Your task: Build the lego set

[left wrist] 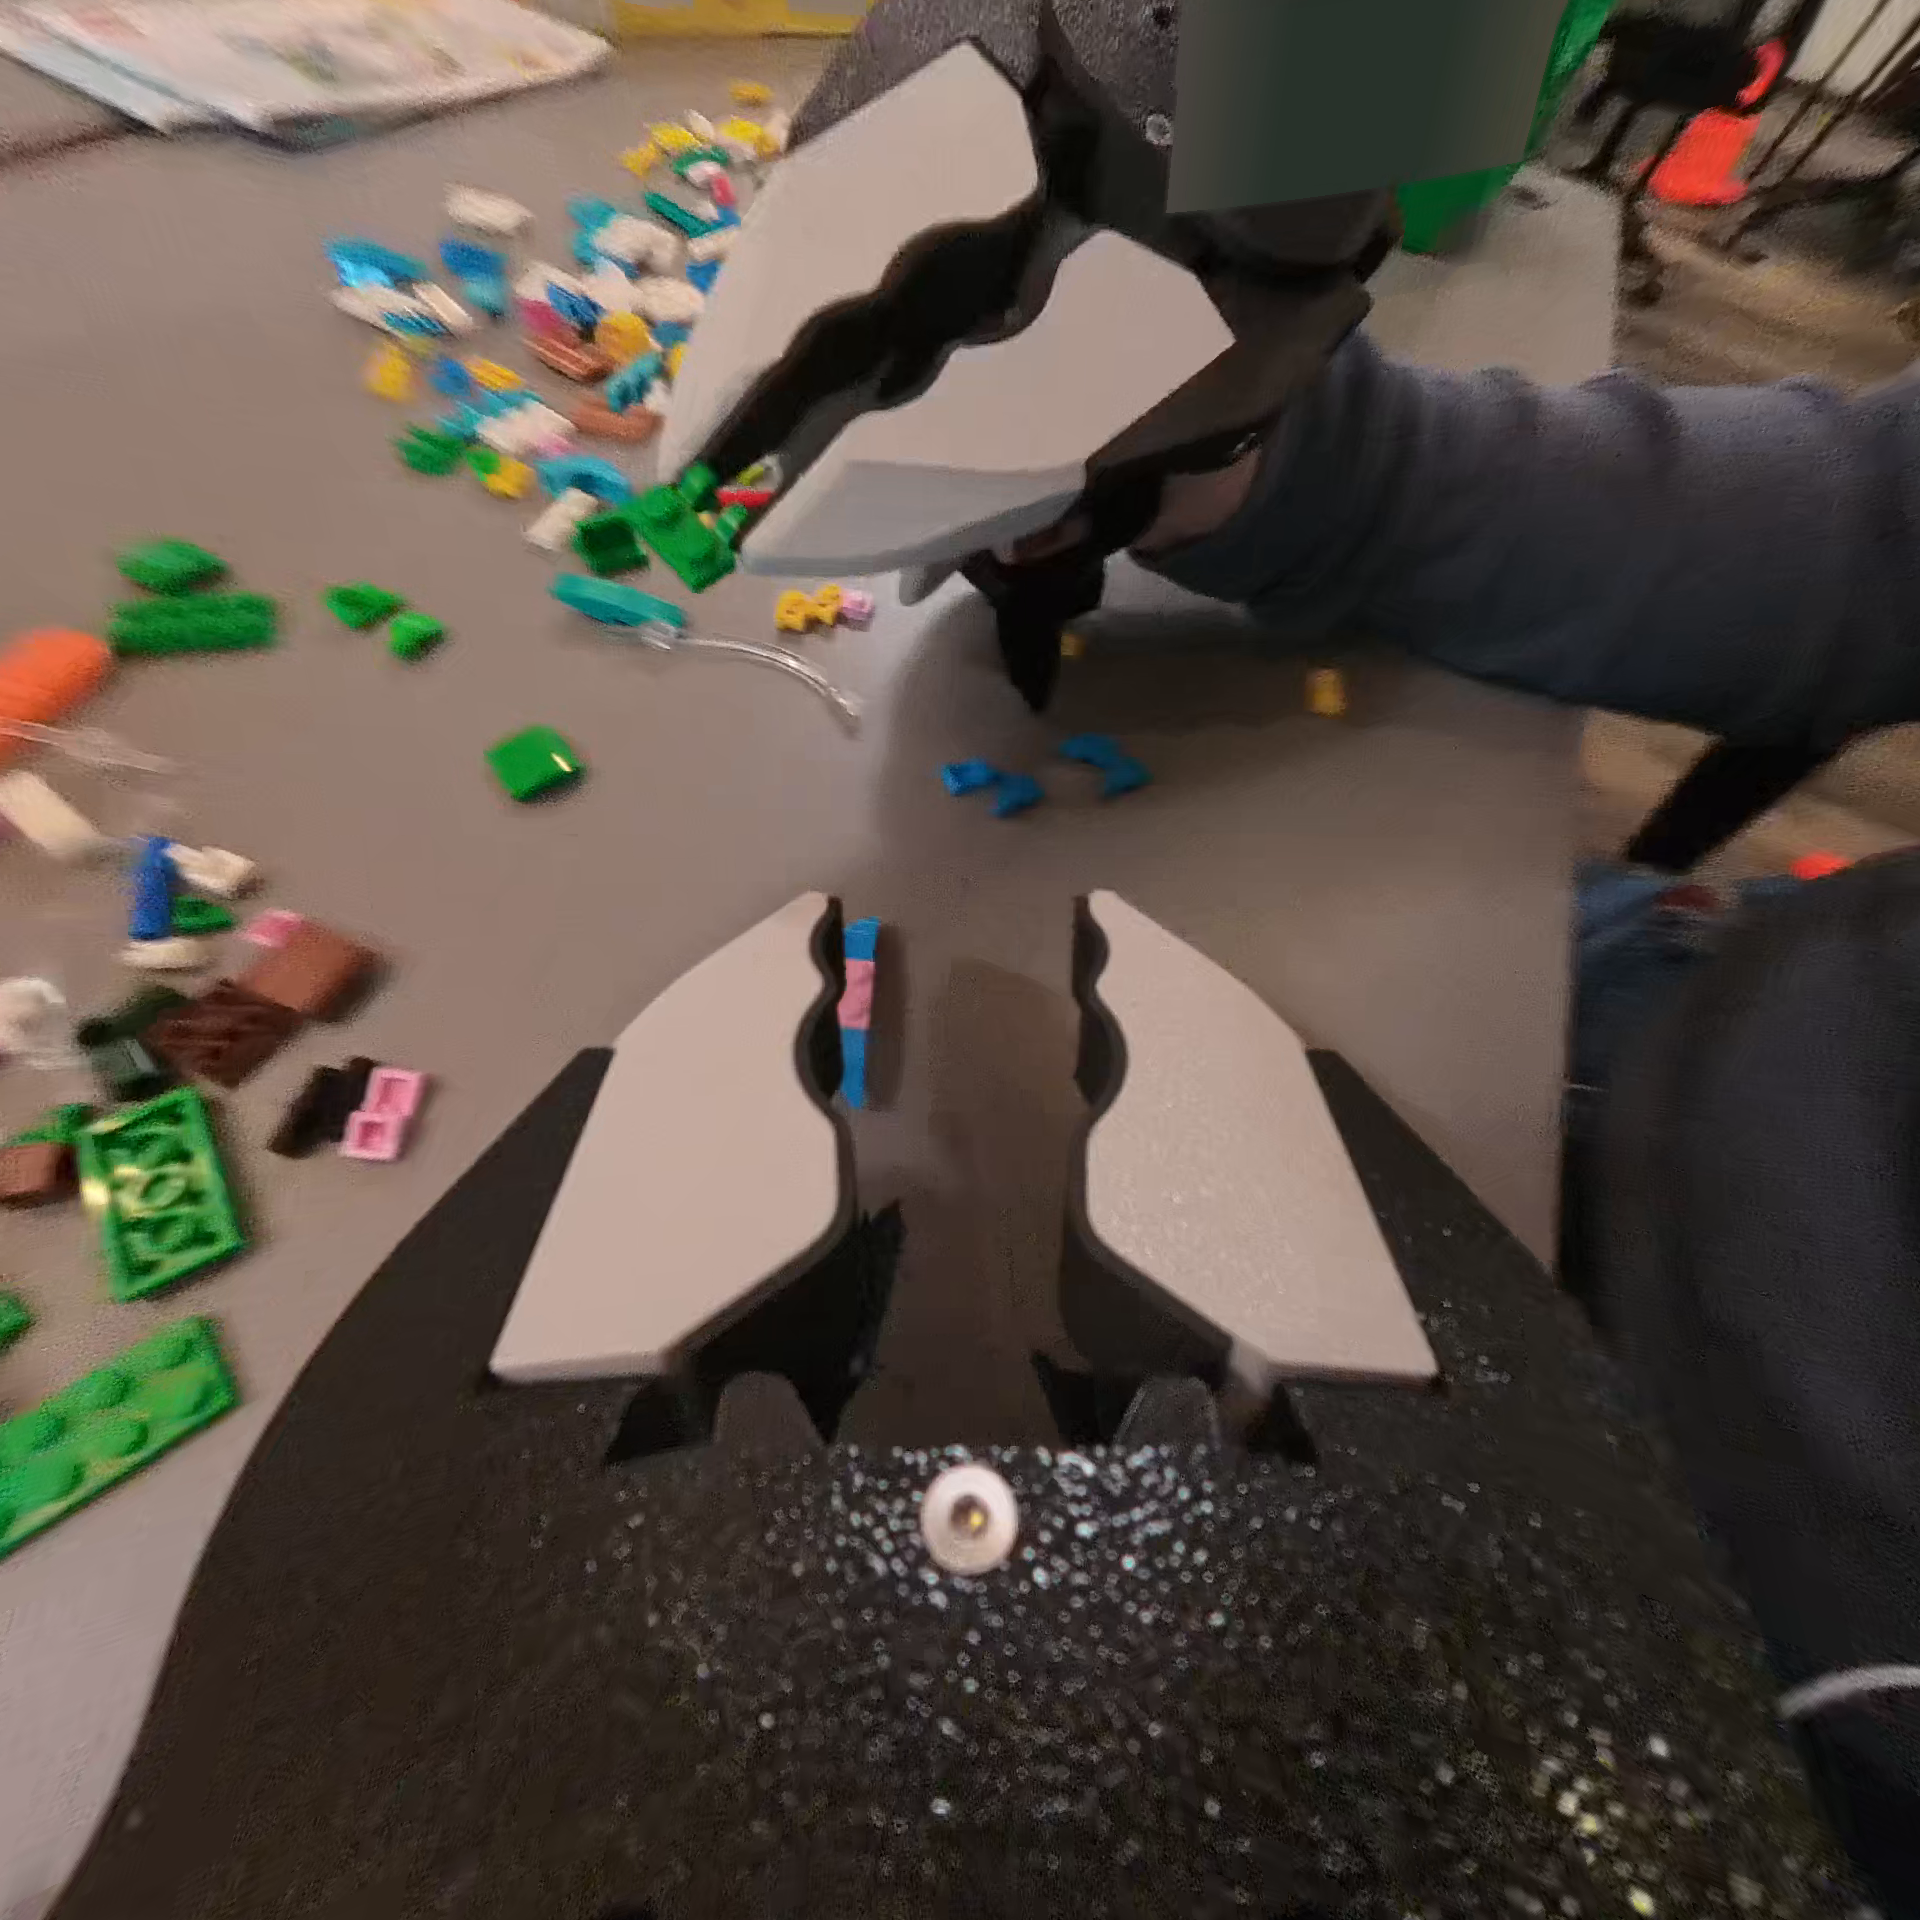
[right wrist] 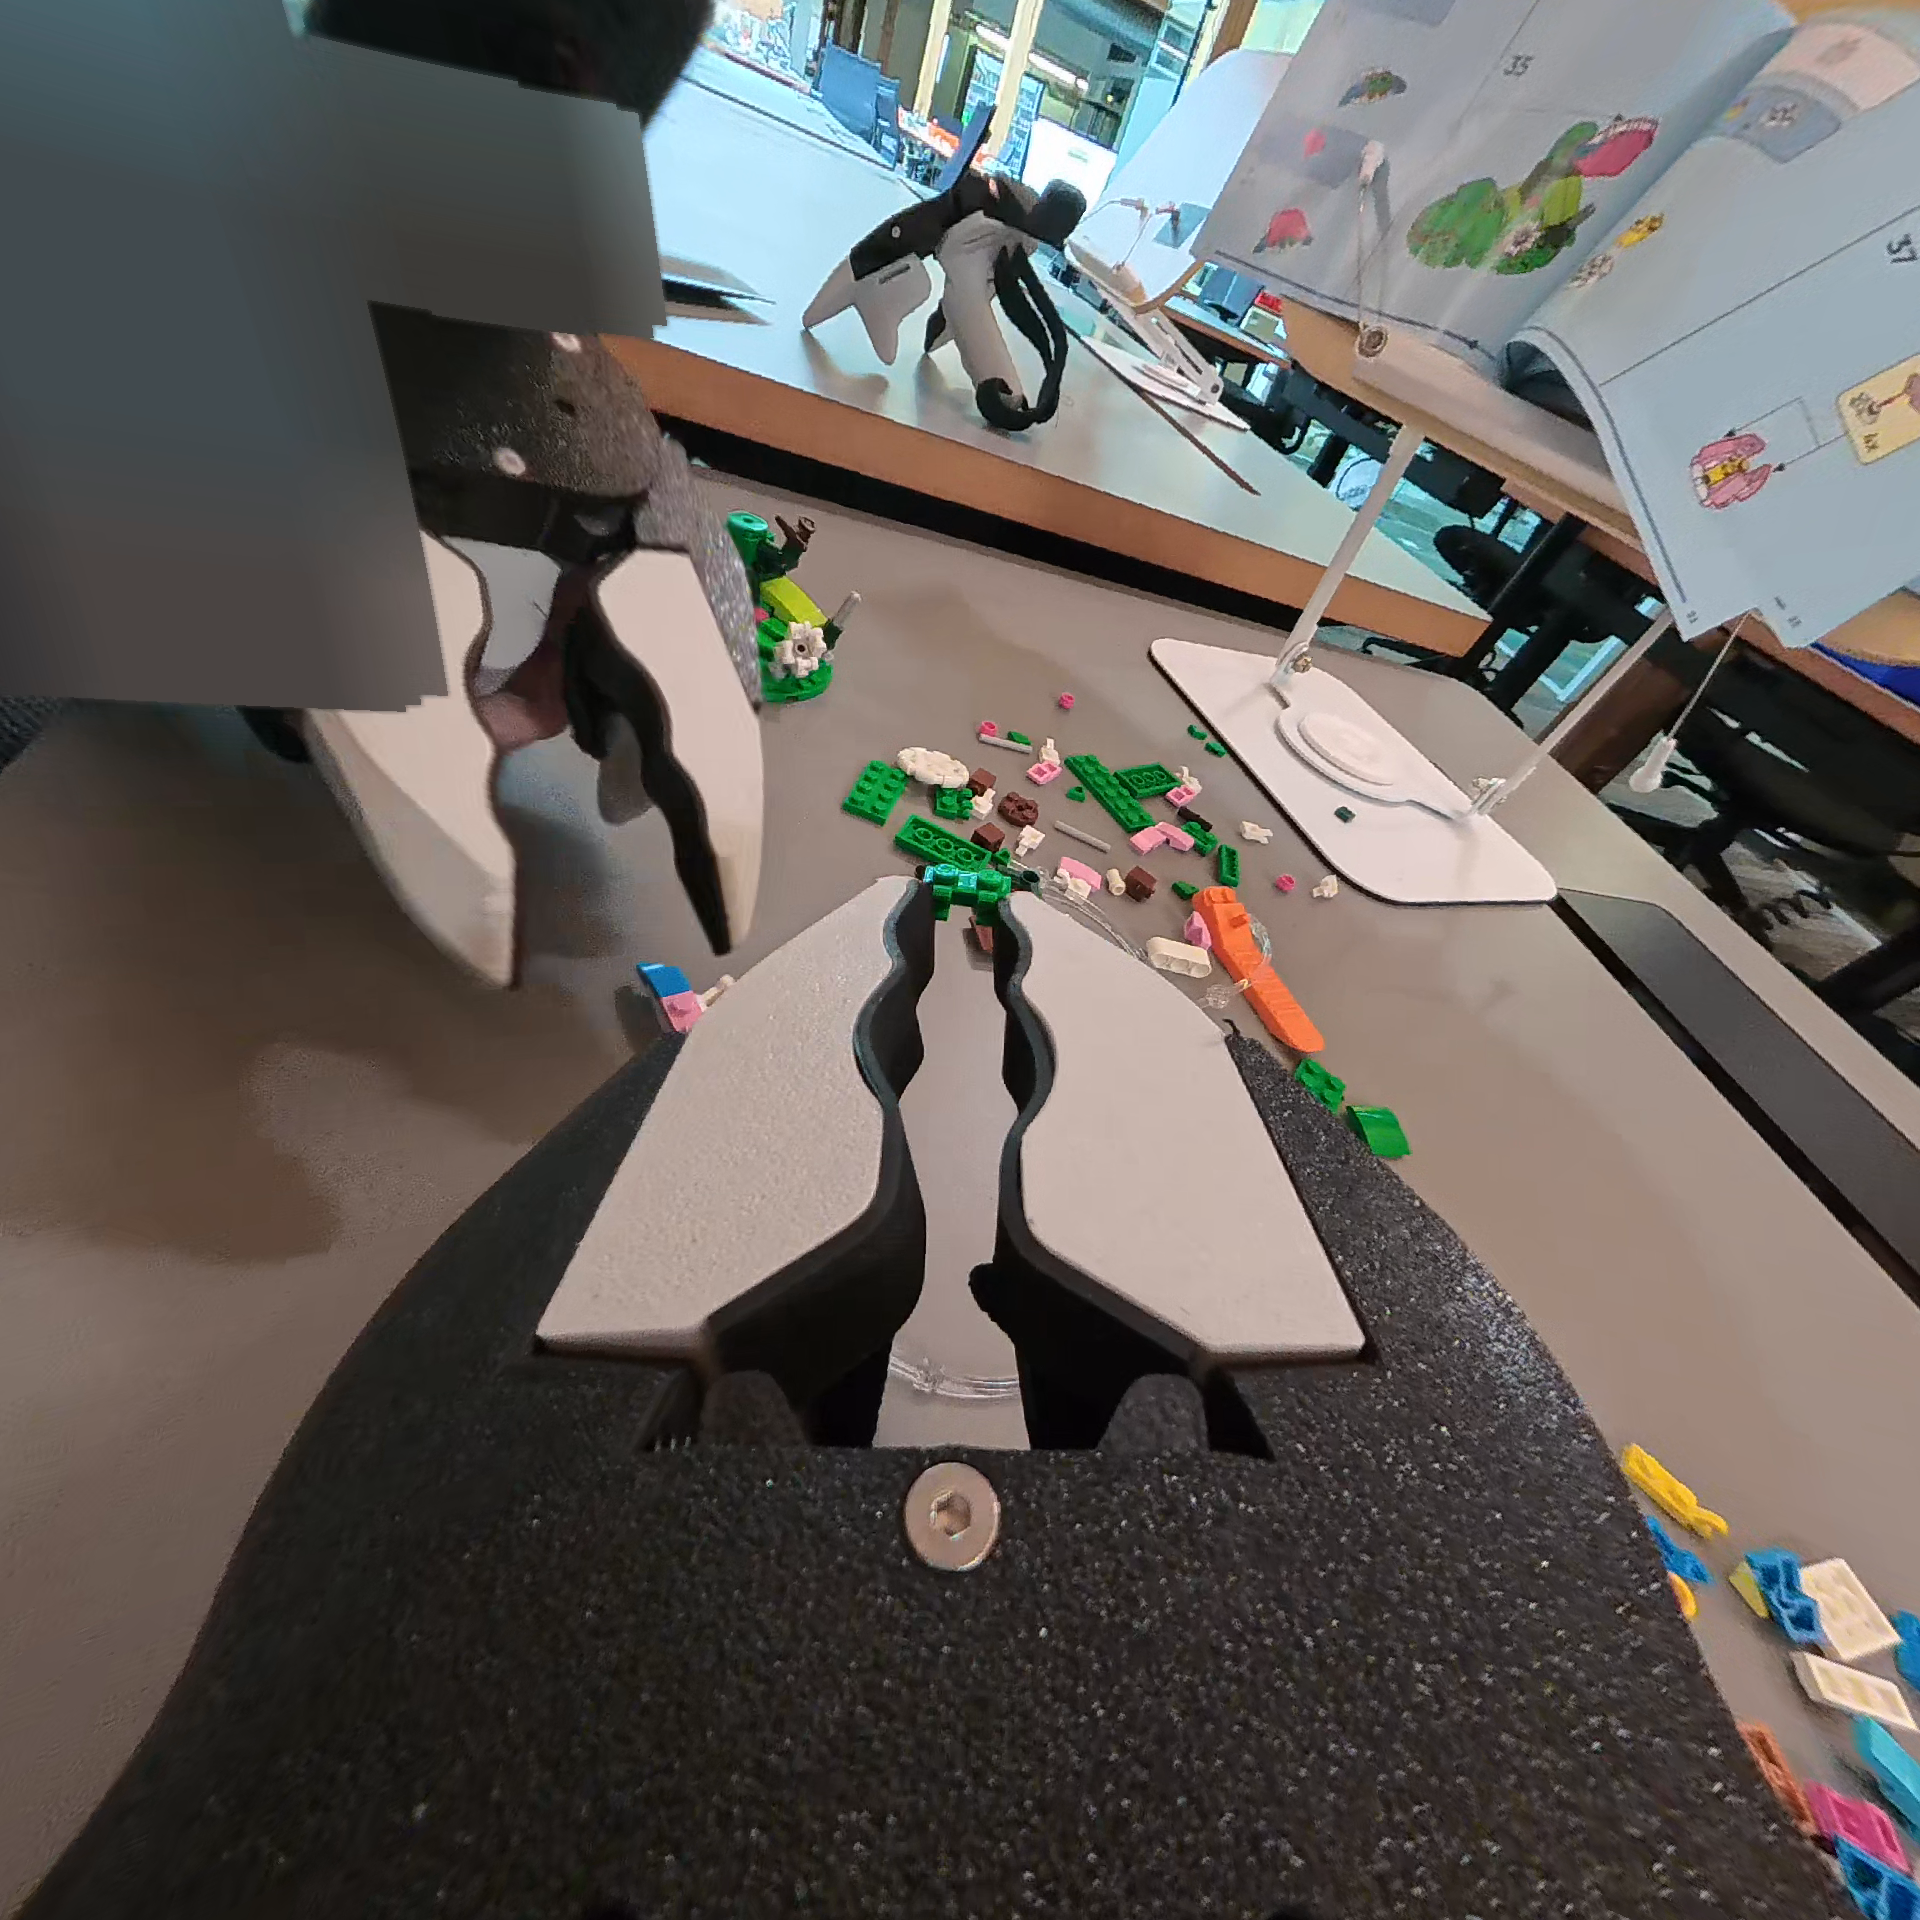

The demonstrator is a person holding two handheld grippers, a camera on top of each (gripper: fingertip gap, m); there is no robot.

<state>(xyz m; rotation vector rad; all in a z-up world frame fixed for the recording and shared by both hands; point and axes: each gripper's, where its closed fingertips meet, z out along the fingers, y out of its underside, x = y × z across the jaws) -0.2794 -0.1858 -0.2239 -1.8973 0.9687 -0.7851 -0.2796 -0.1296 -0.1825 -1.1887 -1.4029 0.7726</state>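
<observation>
My right gripper [right wrist: 966,899] is shut on a small green brick assembly [right wrist: 966,888] at its fingertips, held just above the grey table. In the left wrist view this gripper [left wrist: 722,525] comes in from the top with the green assembly [left wrist: 670,535] in its tips. My left gripper [left wrist: 956,914] is open and low over the table. A small blue and pink brick piece [left wrist: 862,1013] lies between its fingers, close to the left finger. In the right wrist view the left gripper [right wrist: 613,961] hangs open above that piece [right wrist: 665,992].
Loose bricks [right wrist: 1039,810] are scattered ahead, with an orange brick separator [right wrist: 1257,977] and a partly built green plant model [right wrist: 790,644]. An open instruction booklet [right wrist: 1558,208] sits on a white stand [right wrist: 1382,831]. Green plates [left wrist: 156,1195] lie at left. A person's sleeve [left wrist: 1558,540] is at right.
</observation>
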